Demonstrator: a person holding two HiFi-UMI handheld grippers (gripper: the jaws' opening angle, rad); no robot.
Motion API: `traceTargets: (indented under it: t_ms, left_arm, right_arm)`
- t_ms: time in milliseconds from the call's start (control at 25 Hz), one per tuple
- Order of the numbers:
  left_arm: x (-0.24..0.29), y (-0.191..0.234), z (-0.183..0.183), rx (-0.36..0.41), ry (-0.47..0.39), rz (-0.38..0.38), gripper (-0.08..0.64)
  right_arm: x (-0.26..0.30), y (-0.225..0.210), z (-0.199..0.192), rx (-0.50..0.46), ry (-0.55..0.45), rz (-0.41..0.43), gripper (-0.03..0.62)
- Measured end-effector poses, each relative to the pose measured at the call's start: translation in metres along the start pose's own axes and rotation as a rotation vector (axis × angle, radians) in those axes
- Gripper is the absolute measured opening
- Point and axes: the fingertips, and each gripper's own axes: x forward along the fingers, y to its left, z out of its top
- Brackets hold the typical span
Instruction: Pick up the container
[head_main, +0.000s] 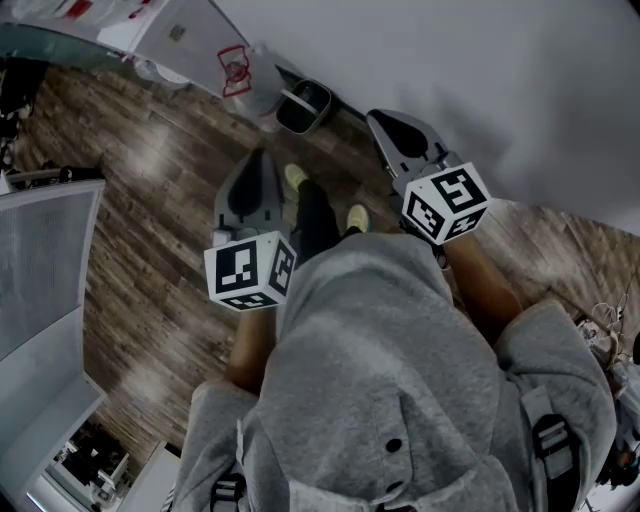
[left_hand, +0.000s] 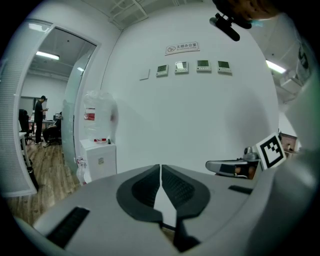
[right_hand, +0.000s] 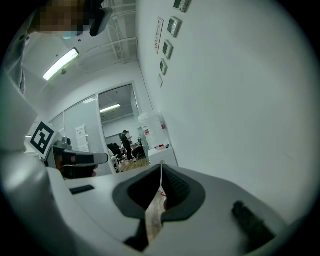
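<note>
Two grippers: one left gripper (left_hand: 160, 169) and one right gripper (right_hand: 161, 169). Two marker cubes, one cube (head_main: 250, 270) on the left gripper and one (head_main: 447, 203) on the right.

On the wall ahead of the left gripper there are four panels (left_hand: 162, 70) (left_hand: 181, 67) (left_hand: 203, 65) (left_hand: 223, 65) in a row, one sign (left_hand: 182, 48) above them and one plate (left_hand: 144, 75) to their left.

One dispenser (left_hand: 97, 150) stands ahead and left of that gripper. One bin (head_main: 303, 105) sits beyond the gripper tips. Two shoes (head_main: 295, 178) (head_main: 357, 216) show between the grippers. One person (left_hand: 40, 117) stands far off to the left.
</note>
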Motion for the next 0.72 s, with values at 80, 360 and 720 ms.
traceTargets:
  t_ms: [80,360,720]
  left_arm:
    - [0.002,0.005,-0.002,-0.011,0.0,-0.002,0.025]
    - [0.022,0.023,0.006,-0.013,-0.006,-0.003,0.025]
    - [0.068,0.067,0.016,-0.022,0.021,0.001,0.025]
  right_arm:
    - [0.005,0.001,0.0,-0.005,0.001,0.002,0.027]
    - [0.031,0.001,0.005,-0.018,0.021,0.011,0.026]
    - [0.092,-0.008,0.015,-0.042,0.068,0.014,0.027]
